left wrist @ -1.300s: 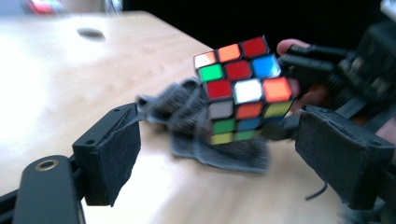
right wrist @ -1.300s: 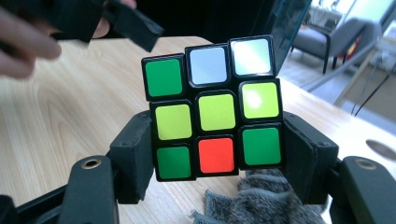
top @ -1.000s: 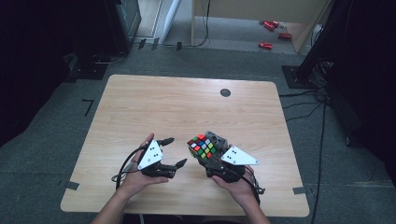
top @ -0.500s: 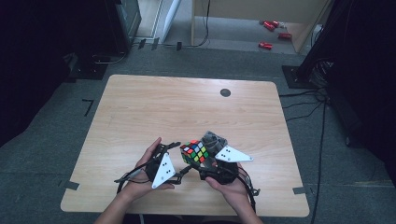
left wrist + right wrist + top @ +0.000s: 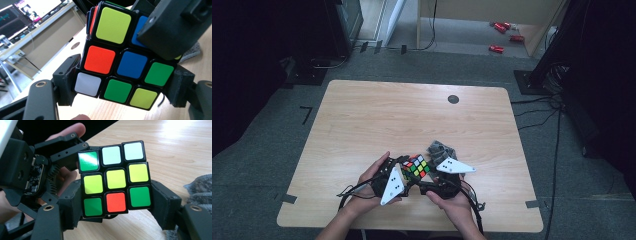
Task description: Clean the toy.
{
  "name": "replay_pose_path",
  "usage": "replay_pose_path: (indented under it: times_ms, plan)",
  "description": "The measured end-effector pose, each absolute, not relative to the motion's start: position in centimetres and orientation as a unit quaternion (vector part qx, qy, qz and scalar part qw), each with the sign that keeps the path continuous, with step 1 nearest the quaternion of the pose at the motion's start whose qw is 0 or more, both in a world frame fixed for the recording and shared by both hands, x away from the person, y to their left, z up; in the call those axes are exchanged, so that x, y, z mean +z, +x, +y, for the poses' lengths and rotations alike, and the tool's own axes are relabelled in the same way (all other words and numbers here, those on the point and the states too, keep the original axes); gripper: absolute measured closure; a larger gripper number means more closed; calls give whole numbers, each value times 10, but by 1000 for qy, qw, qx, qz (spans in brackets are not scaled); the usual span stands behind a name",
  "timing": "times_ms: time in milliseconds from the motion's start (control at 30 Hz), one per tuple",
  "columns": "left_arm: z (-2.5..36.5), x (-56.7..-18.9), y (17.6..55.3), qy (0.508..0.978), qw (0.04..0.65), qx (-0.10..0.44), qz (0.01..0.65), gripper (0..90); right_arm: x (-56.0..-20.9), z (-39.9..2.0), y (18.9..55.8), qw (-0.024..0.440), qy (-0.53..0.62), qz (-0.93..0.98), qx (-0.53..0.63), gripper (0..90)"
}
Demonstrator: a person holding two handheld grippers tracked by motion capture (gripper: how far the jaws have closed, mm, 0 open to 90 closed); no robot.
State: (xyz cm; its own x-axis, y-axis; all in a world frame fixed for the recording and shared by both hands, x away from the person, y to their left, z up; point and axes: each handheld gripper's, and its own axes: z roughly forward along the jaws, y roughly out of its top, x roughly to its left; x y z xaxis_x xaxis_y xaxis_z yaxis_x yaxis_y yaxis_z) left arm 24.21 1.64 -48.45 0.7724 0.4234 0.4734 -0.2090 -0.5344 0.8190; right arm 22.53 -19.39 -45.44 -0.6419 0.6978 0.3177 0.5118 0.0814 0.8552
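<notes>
A scrambled Rubik's cube [image 5: 415, 167] is held just above the wooden table [image 5: 412, 115] near its front edge. My right gripper [image 5: 438, 175] is shut on it. In the right gripper view its pads [image 5: 162, 205] press the lowest row of the cube [image 5: 115, 185] from both sides. My left gripper [image 5: 396, 172] has come in from the left. Its jaws have just been closing with the cube [image 5: 120, 62] between them, and its pads [image 5: 67, 82] touch the cube's lowest row on both sides. The right gripper's jaw [image 5: 167, 27] crosses the cube's upper right corner there.
A grey cloth [image 5: 441, 149] lies on the table just behind the cube, to the right. A small black round mark [image 5: 453, 99] sits near the far edge. Red objects [image 5: 497, 48] lie on the floor beyond. Dark furniture stands around the table.
My left gripper has moved right to the cube and turned, and its jaws now sit around the cube. The right gripper has kept still with the cube.
</notes>
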Motion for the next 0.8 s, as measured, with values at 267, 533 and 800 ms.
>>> replay_pose_path:
  times_ms: [267, 533, 800]
  plan:
    - [19, -481, 246, 814, 495, 290, 91, 318, -452, -198, 227, 86, 410, 725, 546, 301]
    - [26, -479, 251, 814, 520, 232, 113, 317, -448, -201, 227, 82, 395, 728, 554, 285]
    - [42, -477, 265, 800, 546, 187, 163, 333, -439, -215, 224, 103, 383, 699, 596, 493]
